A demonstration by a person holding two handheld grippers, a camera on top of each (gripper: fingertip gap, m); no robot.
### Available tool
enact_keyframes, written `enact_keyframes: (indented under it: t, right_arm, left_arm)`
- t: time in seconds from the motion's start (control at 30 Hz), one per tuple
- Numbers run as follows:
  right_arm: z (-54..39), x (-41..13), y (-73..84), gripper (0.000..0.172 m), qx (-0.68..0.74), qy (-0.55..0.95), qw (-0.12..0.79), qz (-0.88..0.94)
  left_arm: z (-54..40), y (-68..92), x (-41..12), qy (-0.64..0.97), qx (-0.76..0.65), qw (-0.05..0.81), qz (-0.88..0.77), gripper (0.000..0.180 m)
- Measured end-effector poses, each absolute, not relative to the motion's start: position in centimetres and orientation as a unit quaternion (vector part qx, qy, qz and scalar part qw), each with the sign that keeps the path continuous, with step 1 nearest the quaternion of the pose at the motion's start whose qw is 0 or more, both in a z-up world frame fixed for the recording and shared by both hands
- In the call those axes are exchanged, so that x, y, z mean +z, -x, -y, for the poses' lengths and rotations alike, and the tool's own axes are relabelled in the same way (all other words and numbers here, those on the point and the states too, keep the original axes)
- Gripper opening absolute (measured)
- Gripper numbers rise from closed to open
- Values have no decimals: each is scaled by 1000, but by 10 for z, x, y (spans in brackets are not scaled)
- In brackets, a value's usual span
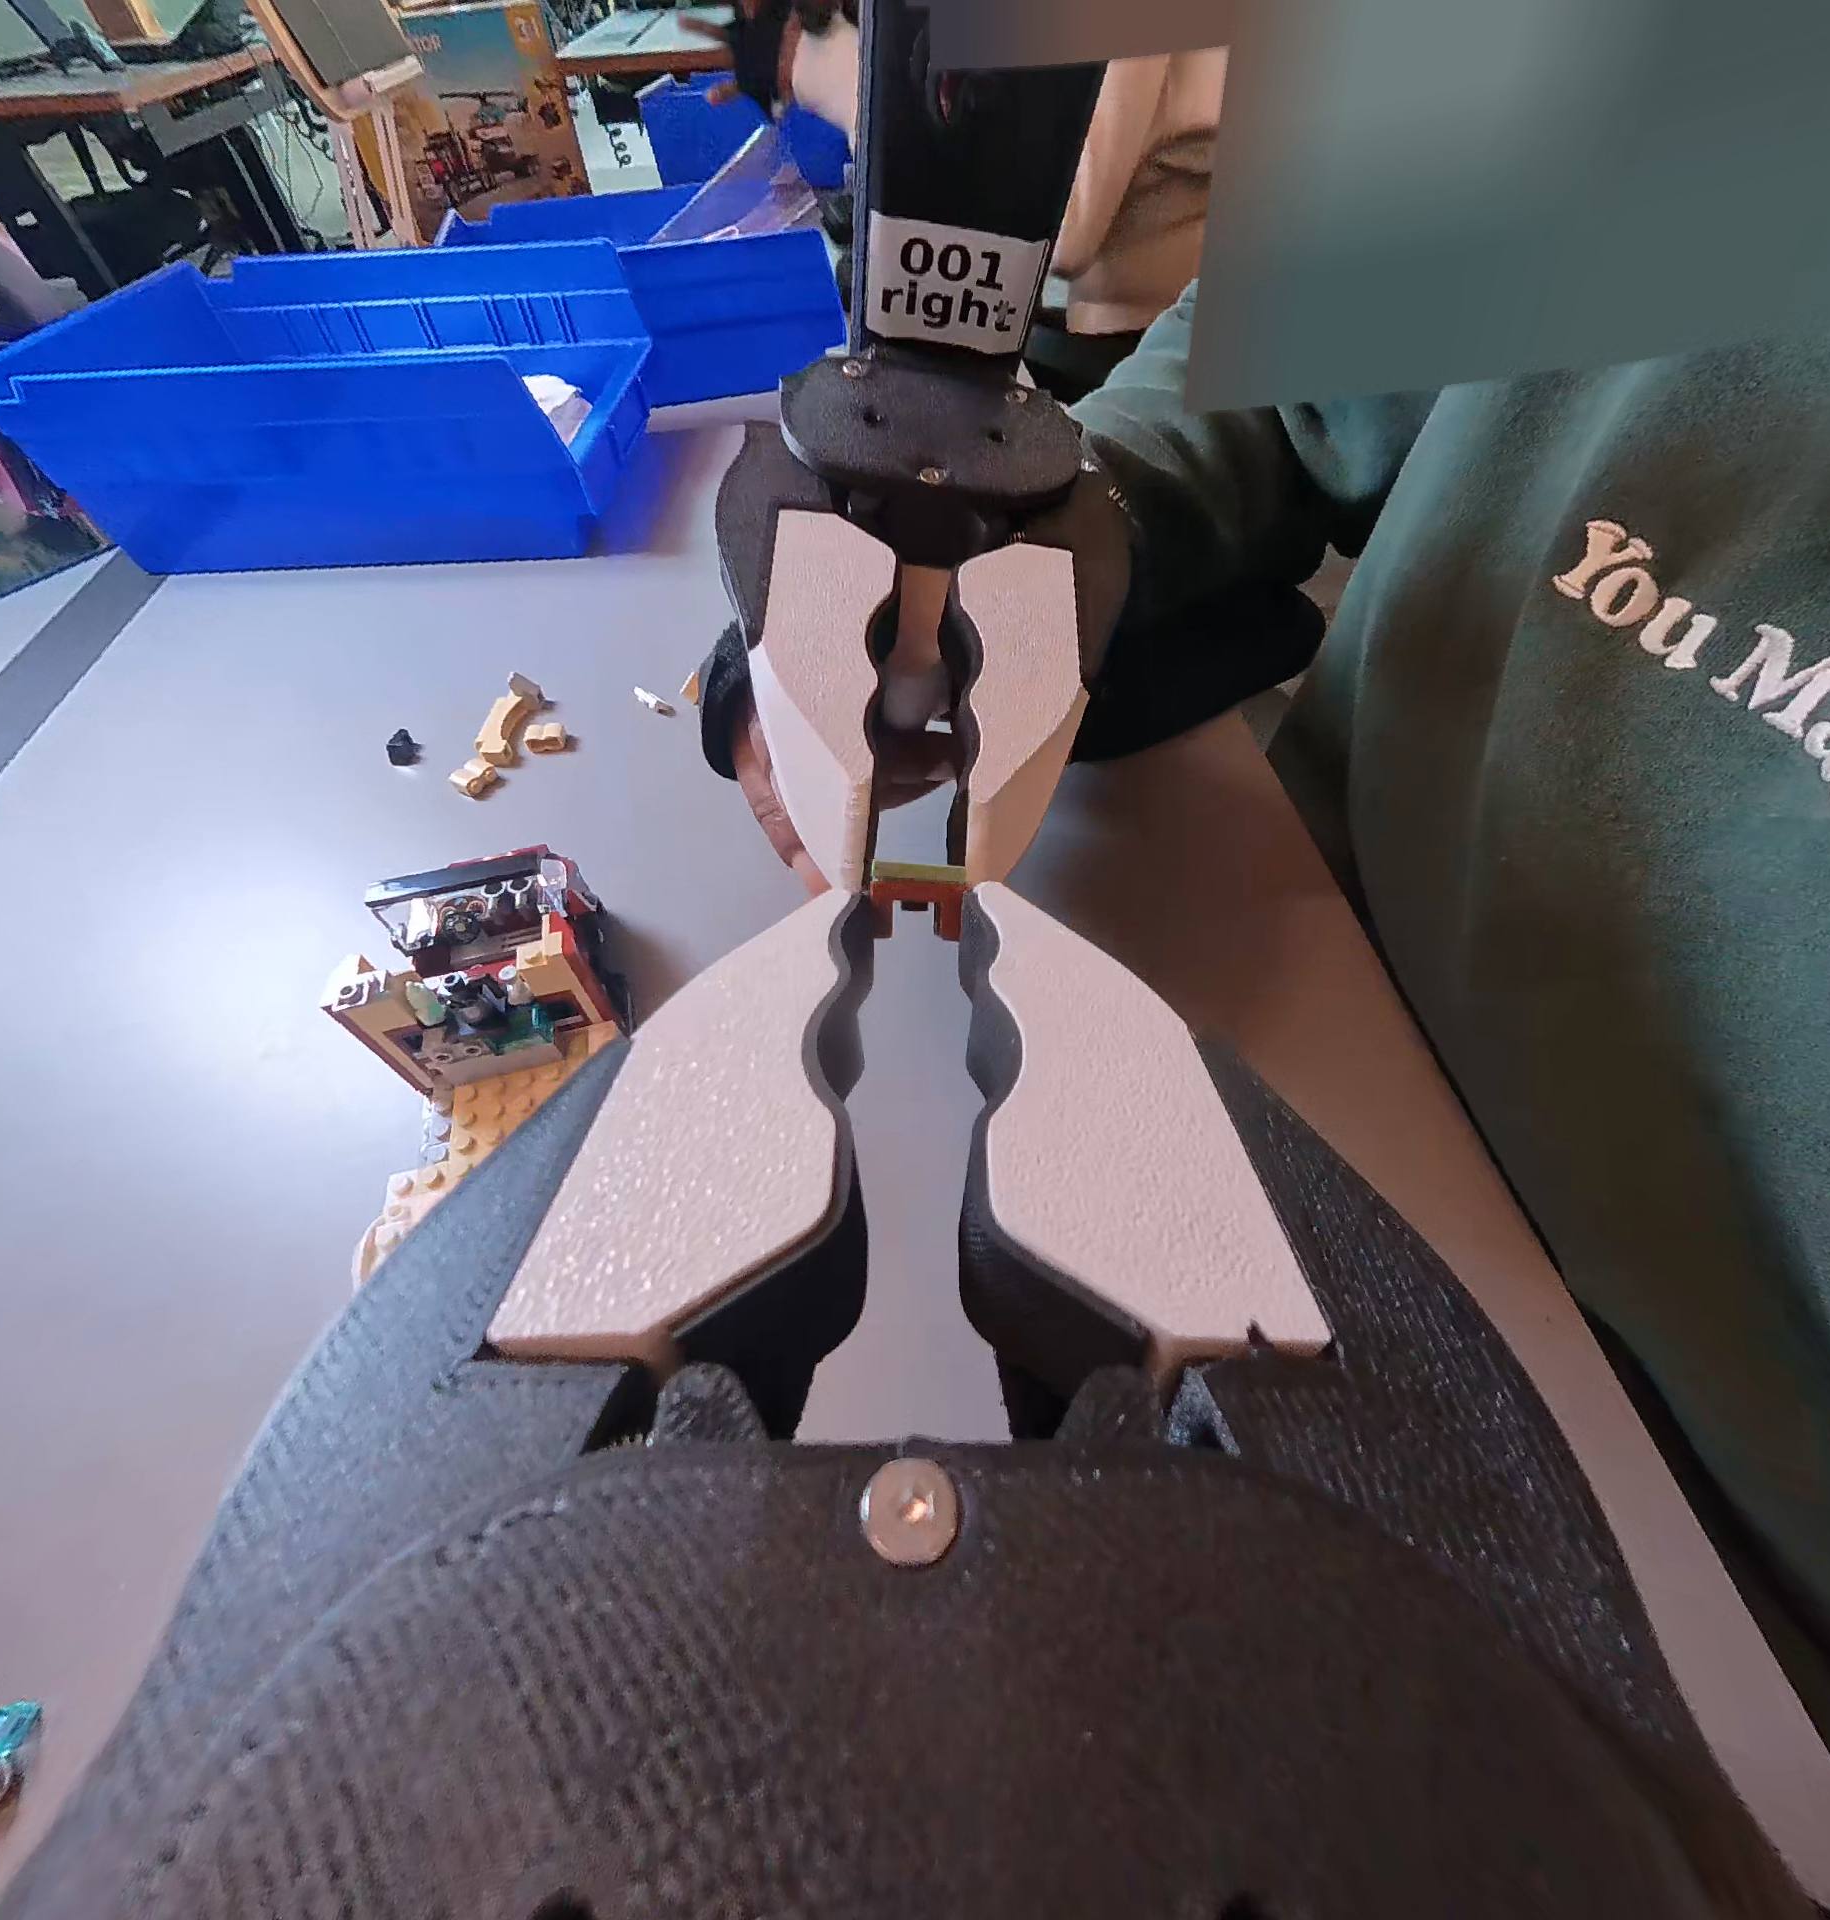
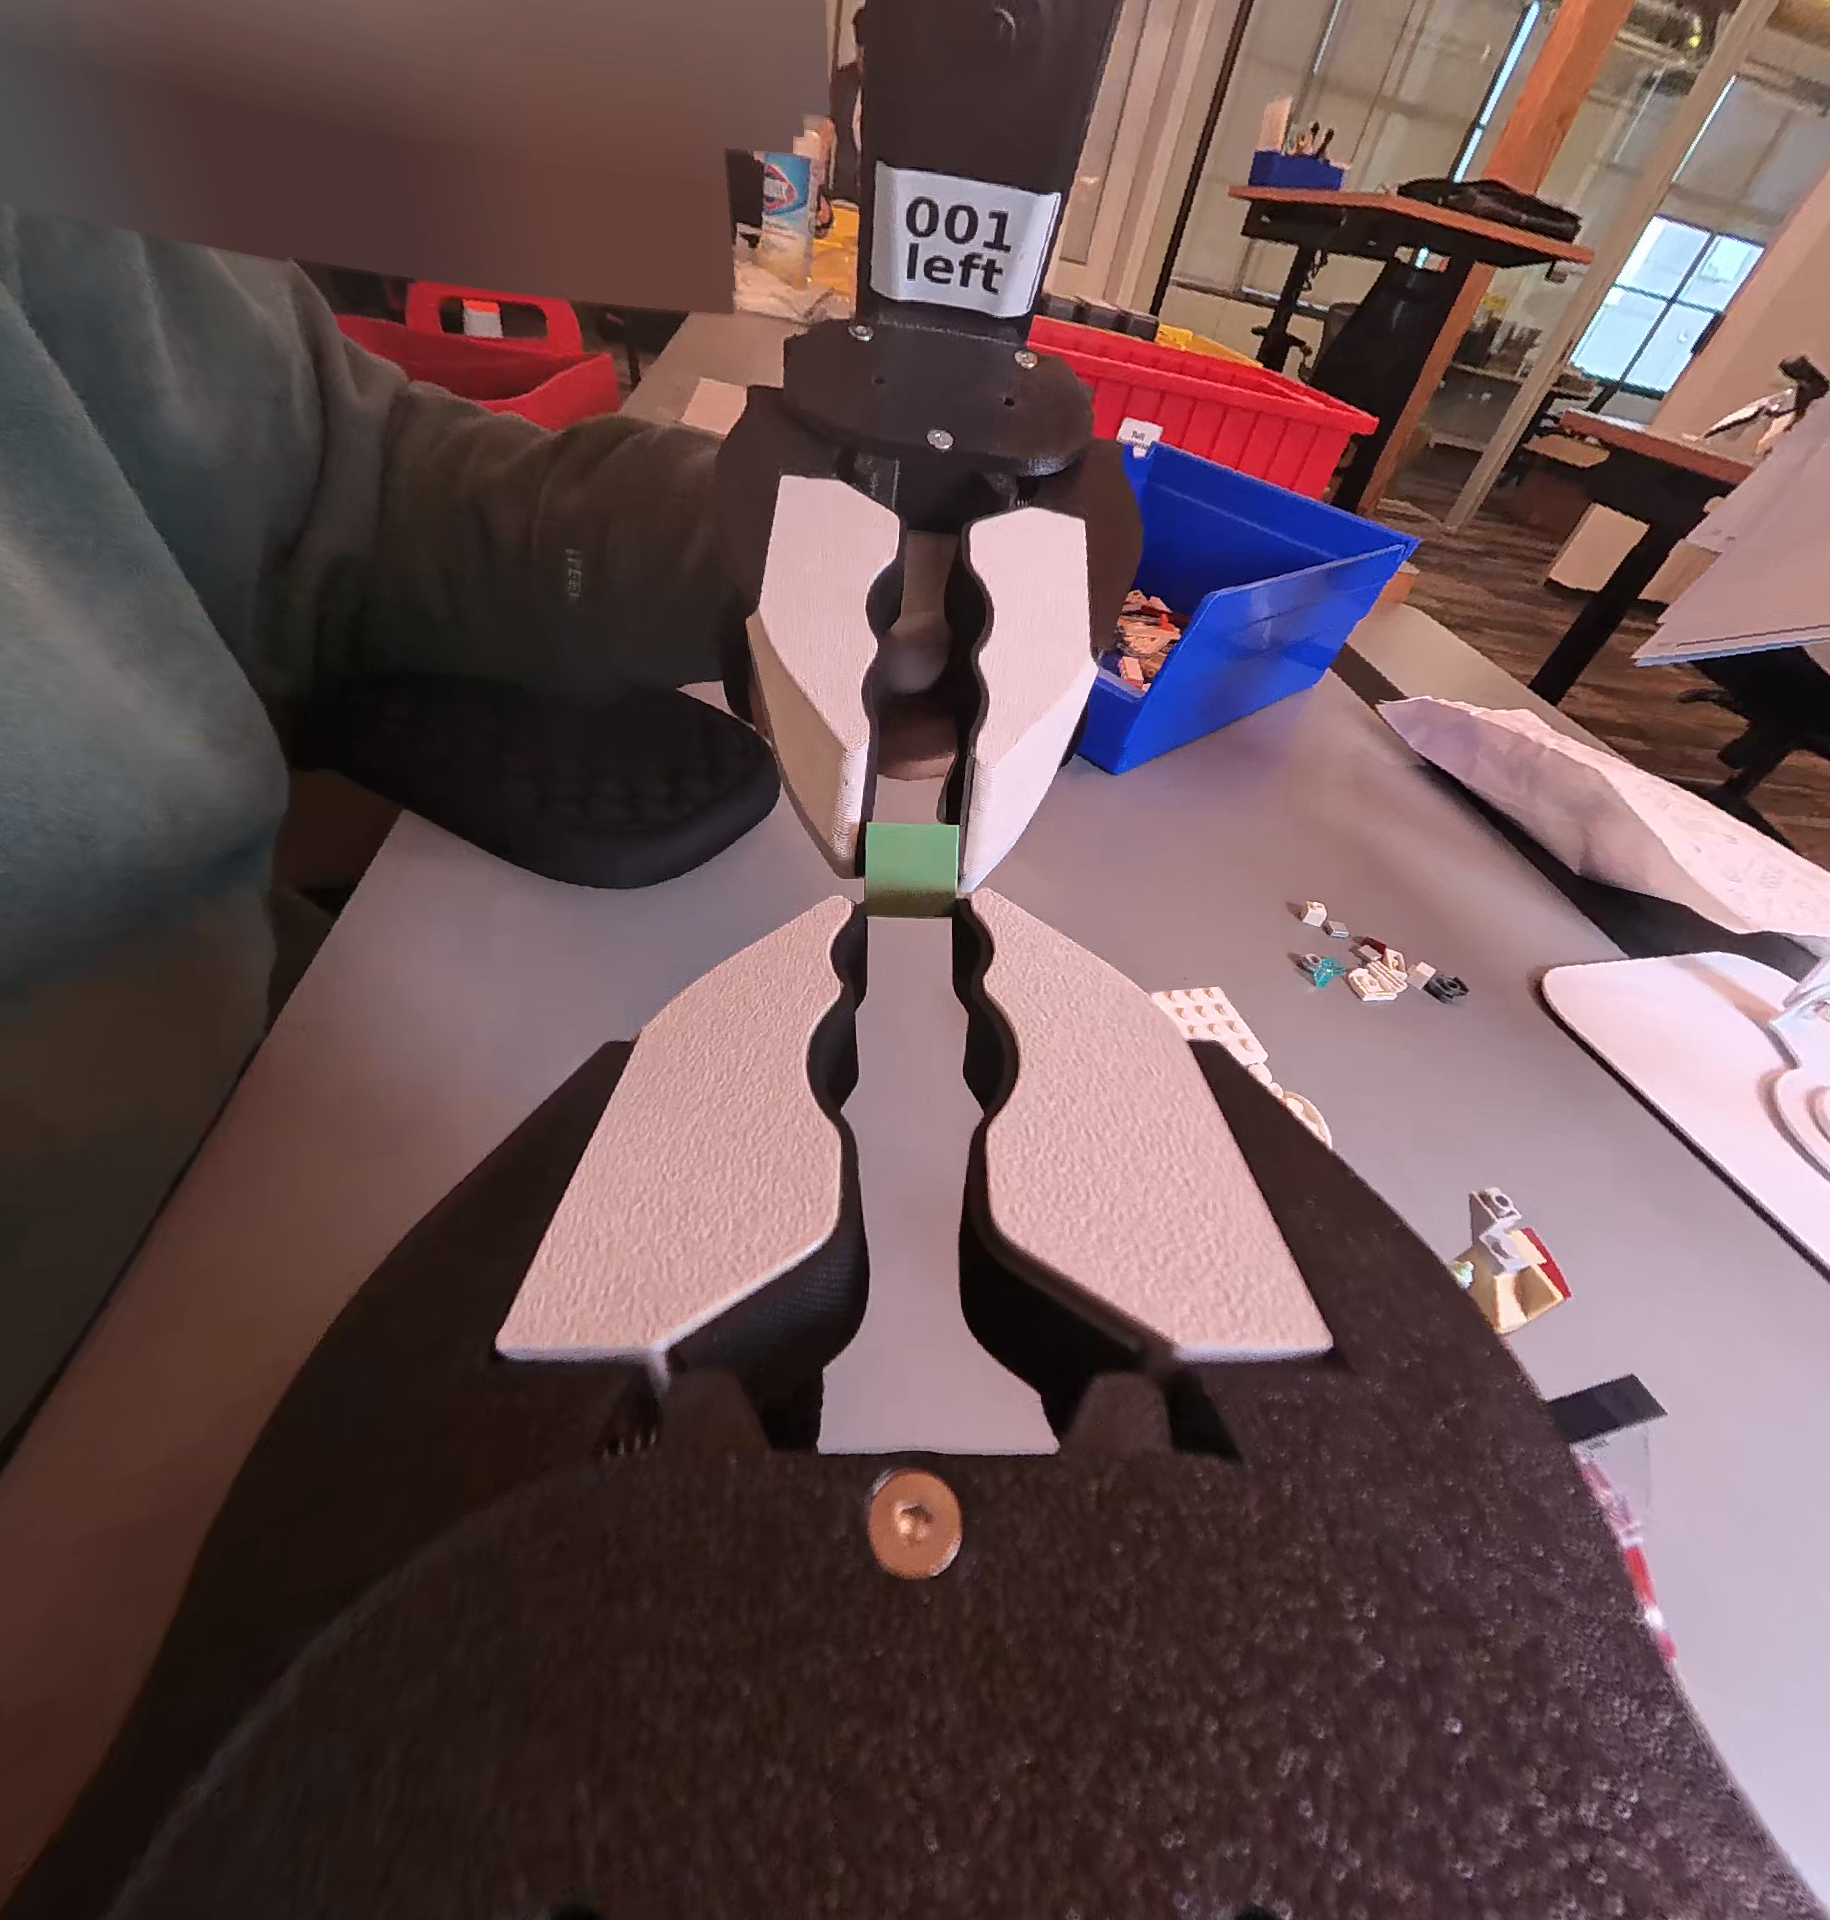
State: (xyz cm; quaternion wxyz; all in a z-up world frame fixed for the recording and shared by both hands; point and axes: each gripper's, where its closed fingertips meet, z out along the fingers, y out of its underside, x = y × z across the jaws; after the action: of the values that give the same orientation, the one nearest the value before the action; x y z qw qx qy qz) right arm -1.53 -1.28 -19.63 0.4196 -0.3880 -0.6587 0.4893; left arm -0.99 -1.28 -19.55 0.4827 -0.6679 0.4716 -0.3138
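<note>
Bridging both grippers' fingers (image 1: 978, 914) — small brick (image 2: 911, 871)

Matt grey table (image 1: 267, 1195), smooth and faintly reflective, under two grippers with pale, grainy-textured fingers (image 1: 703, 1143) set in black, ribbed printed plastic. A shiny metal screw (image 1: 909, 1509) sits in one black body. Glossy blue plastic bins (image 1: 319, 436) stand behind; hard plastic toy bricks (image 1: 506, 727) lie loose; soft green cloth sleeve (image 2: 163, 468); crinkled white paper bag (image 2: 1617, 821).
</note>
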Motion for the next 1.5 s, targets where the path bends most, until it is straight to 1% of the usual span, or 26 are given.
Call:
enact_keyframes:
  t: [0.2,0.27,0.57,0.7,0.73,0.77,0.8,0.83,1.03,1.13,1.27,1.33,1.4,1.43,1.5]
  right_arm:
    - [11,-221,17,16,446,409,389,694]
    - [11,-223,17,20,433,409,396,699]
    - [14,-234,15,16,397,391,396,730]
    - [11,-229,12,16,450,401,369,708]
    - [7,-222,9,16,474,405,364,692]
    - [-2,-208,4,16,507,412,365,663]
    - [-15,-196,-2,16,528,420,369,639]
    - [-23,-192,-6,16,527,426,379,630]
    - [-19,-202,3,16,518,425,372,642]
    - [-16,-213,1,16,501,424,357,665]
    - [-10,-238,1,17,445,423,346,709]
    - [-6,-242,1,17,435,420,344,719]
    - [-6,-240,1,17,436,420,346,717]
    - [-8,-239,1,16,437,421,348,715]
    - [-11,-234,1,16,437,423,357,709]
  left_arm:
    - [11,11,-219,695,-272,453,-487,17]
    - [8,13,-227,706,-241,443,-498,17]
    - [12,8,-236,703,-213,431,-524,17]
    - [10,8,-234,707,-238,434,-505,17]
    - [5,21,-247,728,-194,413,-512,17]
    - [-1,37,-256,738,-167,413,-507,17]
    - [-1,43,-253,745,-216,421,-470,16]
    - [-1,47,-249,745,-231,430,-454,16]
    - [-2,22,-255,731,-231,429,-478,17]
    - [-1,22,-254,727,-251,441,-462,17]
    - [-6,30,-237,716,-266,474,-438,17]
    - [-11,41,-231,717,-241,491,-432,17]
    - [-26,68,-218,730,-174,526,-401,17]
    - [-36,92,-206,741,-128,549,-366,17]
    - [-55,171,-179,764,20,592,-254,17]
